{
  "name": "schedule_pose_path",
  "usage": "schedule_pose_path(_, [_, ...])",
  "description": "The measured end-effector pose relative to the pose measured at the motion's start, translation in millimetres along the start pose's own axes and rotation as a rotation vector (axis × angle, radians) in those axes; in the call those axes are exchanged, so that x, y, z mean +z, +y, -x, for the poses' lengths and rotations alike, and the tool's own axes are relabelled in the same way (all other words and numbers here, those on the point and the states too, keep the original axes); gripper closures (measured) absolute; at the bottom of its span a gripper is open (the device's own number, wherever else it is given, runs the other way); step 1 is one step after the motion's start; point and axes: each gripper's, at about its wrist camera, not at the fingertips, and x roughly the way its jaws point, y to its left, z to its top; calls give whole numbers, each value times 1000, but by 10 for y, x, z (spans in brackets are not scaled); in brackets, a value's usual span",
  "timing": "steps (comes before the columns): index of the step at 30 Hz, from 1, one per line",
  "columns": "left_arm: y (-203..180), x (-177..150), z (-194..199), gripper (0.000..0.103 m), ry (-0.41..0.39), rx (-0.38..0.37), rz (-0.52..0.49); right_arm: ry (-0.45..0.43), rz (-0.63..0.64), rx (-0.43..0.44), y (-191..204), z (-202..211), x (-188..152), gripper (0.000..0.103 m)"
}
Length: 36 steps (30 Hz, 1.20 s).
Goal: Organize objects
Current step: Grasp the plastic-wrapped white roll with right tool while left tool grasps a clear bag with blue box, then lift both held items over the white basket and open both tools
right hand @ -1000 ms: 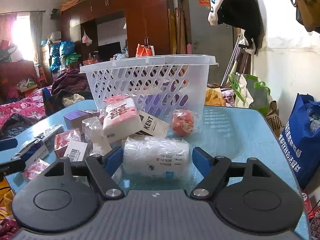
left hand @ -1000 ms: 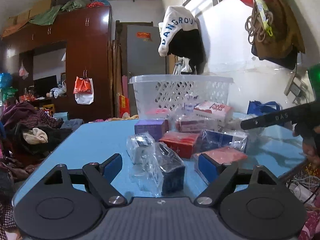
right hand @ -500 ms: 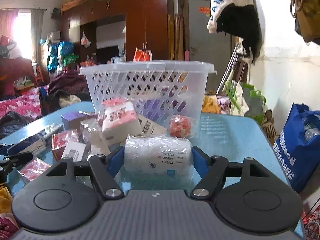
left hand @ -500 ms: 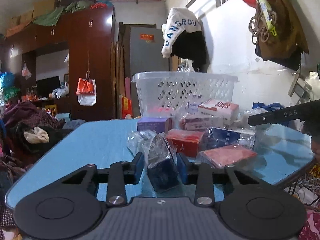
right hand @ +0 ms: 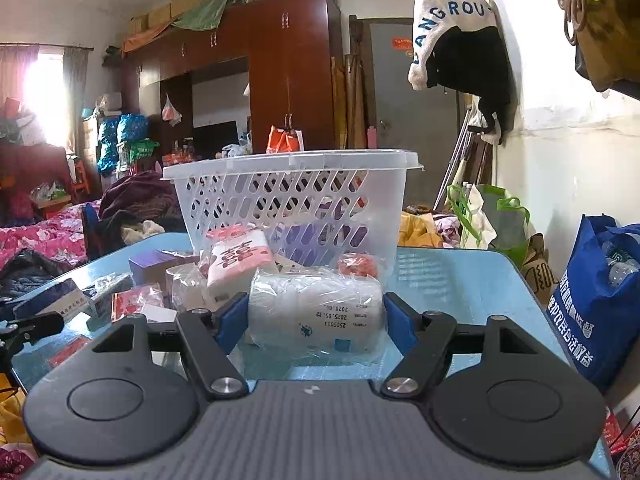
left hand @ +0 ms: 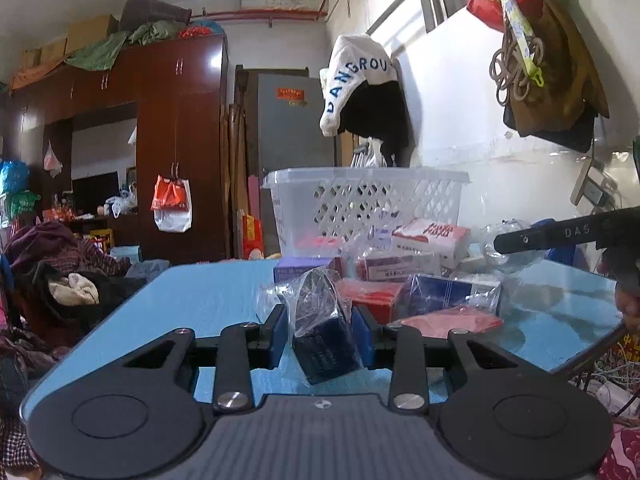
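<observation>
Left gripper (left hand: 322, 338) pinching bagged dark box (left hand: 325, 344); lift straight, wrap slippery. Right gripper (right hand: 316, 322) spread around white roll (right hand: 316, 312), contact unclear.

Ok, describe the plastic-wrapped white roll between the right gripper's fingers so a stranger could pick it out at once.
Start at the white plastic lattice basket on the blue table. Just in front of it lies a white cylindrical roll in clear plastic wrap, on its side between the right gripper's blue pads. Unlike the boxy packets beside it, it is round and has a printed date line.
</observation>
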Motion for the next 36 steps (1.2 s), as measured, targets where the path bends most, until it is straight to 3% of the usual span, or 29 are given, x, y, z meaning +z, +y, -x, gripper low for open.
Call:
schedule_pose_path(13, [45,175,37,64,-67,3,7,-101,-67,-16,-141,271,115,29])
schedule_pose_path(24, [158,688,-132,64,-133,-24,51,-145,-15,-25,-140,242,576,29])
schedule_pose_path(31, [168,1268,-552,64,-130,-91,47,-164,73,-51,40,-71,1029,29])
schedule_pose_path(36, [113,1674,-1195,64,-39,-149,52,-169,87,-74,10,-577,1333,29])
